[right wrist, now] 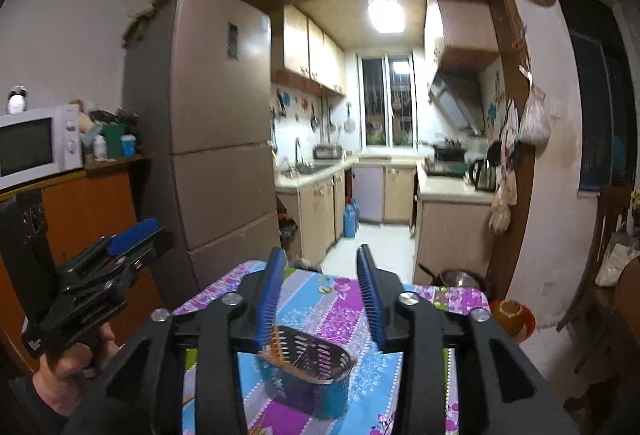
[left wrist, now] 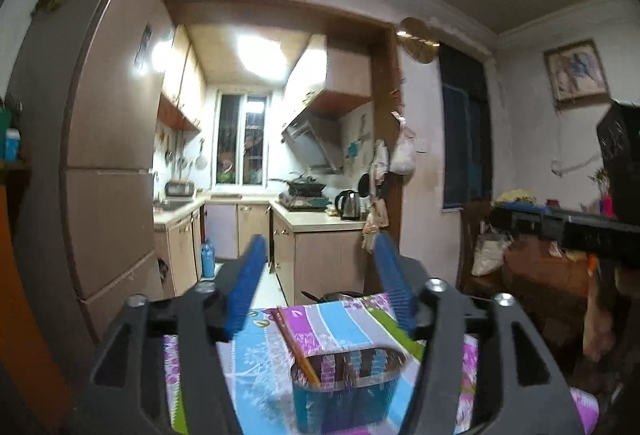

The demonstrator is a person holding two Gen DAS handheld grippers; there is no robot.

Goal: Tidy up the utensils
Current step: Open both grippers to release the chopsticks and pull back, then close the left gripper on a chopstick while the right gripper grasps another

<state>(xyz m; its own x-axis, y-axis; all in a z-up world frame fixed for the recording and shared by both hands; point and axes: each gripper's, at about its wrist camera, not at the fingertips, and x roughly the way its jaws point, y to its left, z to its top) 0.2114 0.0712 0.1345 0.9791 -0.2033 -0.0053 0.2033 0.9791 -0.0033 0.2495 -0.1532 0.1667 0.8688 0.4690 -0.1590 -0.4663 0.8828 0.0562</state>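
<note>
With both grippers, left (left wrist: pixel 320 275) & right (right wrist: pixel 322 275), jaws apart & empty, you could knock the chopsticks (left wrist: pixel 298 347) leaning in the blue holder (right wrist: pixel 308 383) w/ a careless pass, tipping it

Dim, fisheye-bent room, blown-out glare from the kitchen ceiling lamp (left wrist: pixel 260 55), soft blur throughout.

Home kitchen — fridge (right wrist: pixel 216 123), microwave (right wrist: pixel 38 145), stove hood (left wrist: pixel 310 143)
</note>
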